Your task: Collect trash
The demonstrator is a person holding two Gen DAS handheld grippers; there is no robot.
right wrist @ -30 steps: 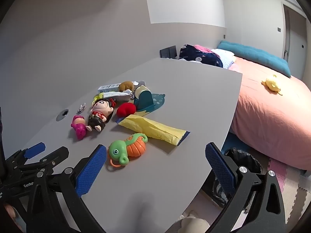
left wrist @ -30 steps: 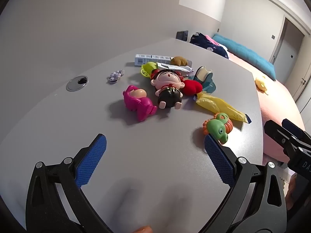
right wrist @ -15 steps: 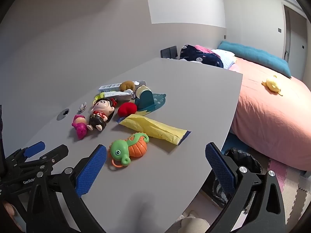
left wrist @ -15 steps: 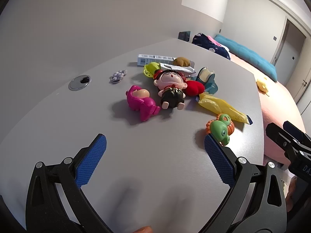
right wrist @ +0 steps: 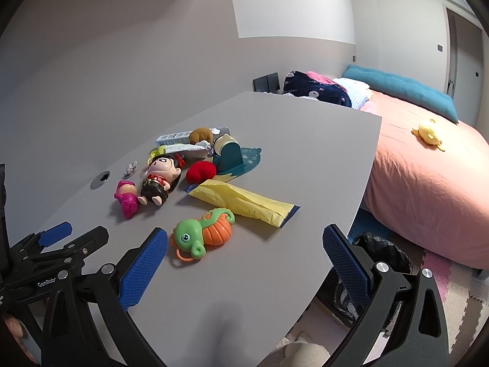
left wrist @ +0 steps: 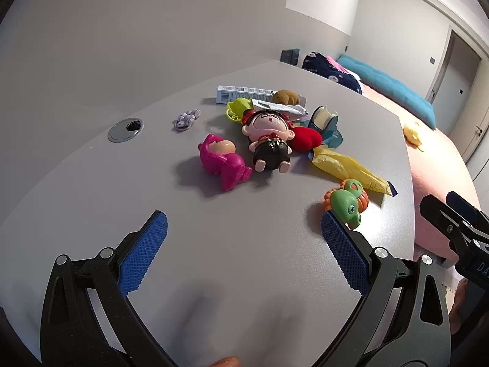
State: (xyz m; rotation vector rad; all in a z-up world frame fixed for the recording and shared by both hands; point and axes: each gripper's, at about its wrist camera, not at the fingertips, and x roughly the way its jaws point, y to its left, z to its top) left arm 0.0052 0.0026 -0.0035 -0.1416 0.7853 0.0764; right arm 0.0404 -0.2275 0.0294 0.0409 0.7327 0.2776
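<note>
Above the counter, both my claws, left claw and right claw, gape empty; next, I judge, I reach the yellow wrapper.

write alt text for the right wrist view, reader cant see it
The open right gripper hovers over a grey table strewn with toys and trash: a green seahorse toy nearest, a yellow wrapper behind it, then a doll. A black-lined bin sits below the table's edge, beside a pink bed.
</note>
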